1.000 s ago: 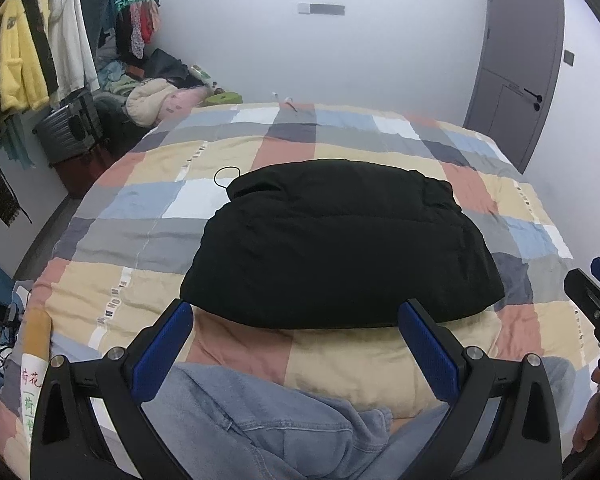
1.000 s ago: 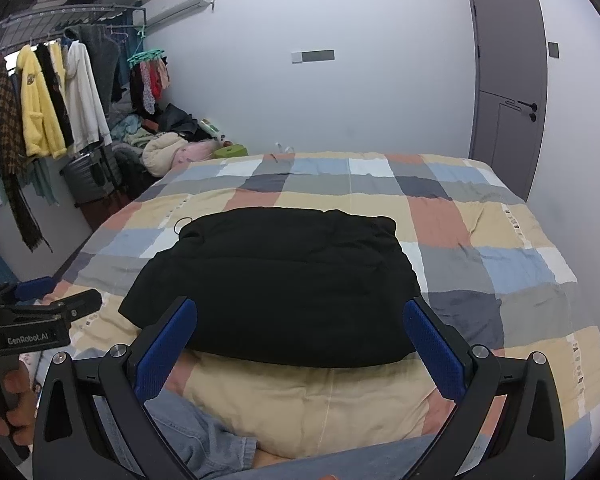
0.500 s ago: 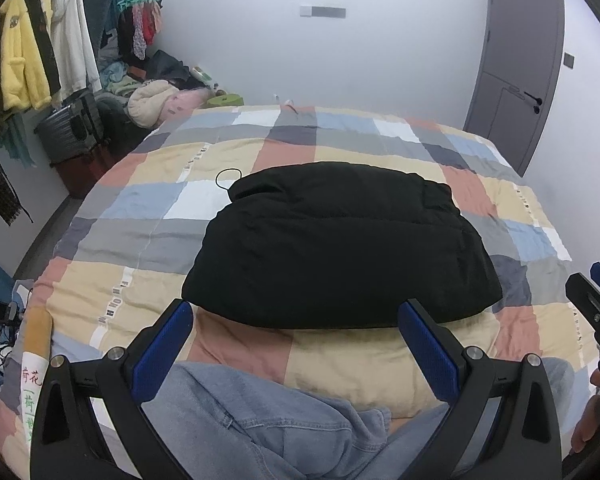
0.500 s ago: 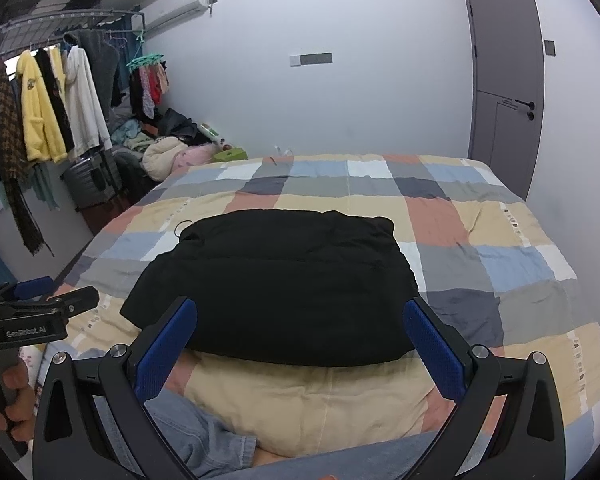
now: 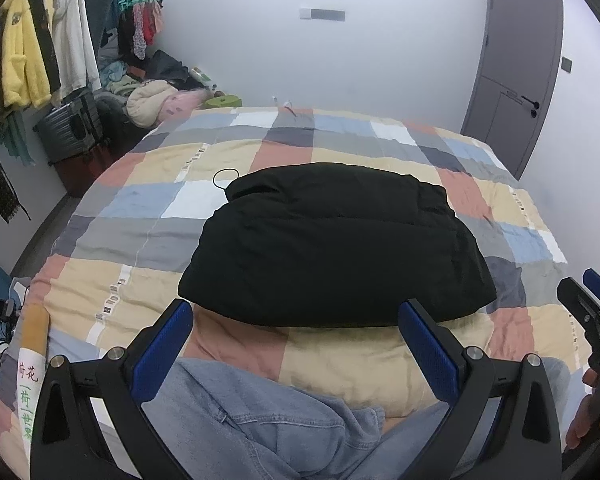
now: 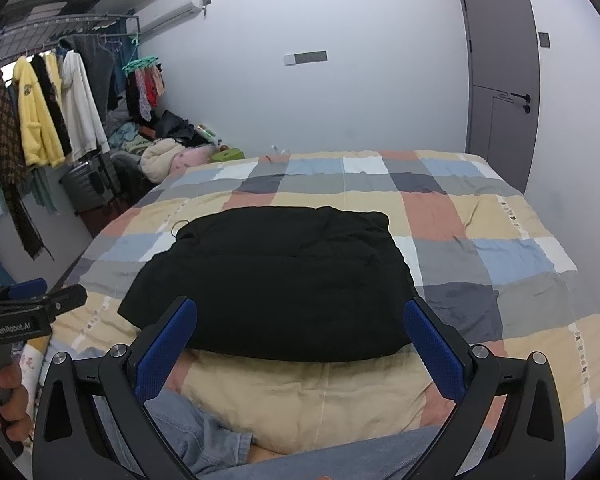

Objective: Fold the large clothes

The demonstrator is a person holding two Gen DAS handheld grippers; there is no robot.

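Black jacket (image 5: 332, 240) folded, long axis crosswise, collar seemingly far; both tools (image 5: 296, 344) (image 6: 300, 340) spread, empty.

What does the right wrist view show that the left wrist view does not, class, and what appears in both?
Only the right wrist view shows the air conditioner high on the wall and the left gripper from the side.

Only the left wrist view shows the white strip with handwritten characters at the bed's near-left edge and the right gripper from the side.

Both show the folded black coat on the checked quilt, the grey door and the hanging clothes.
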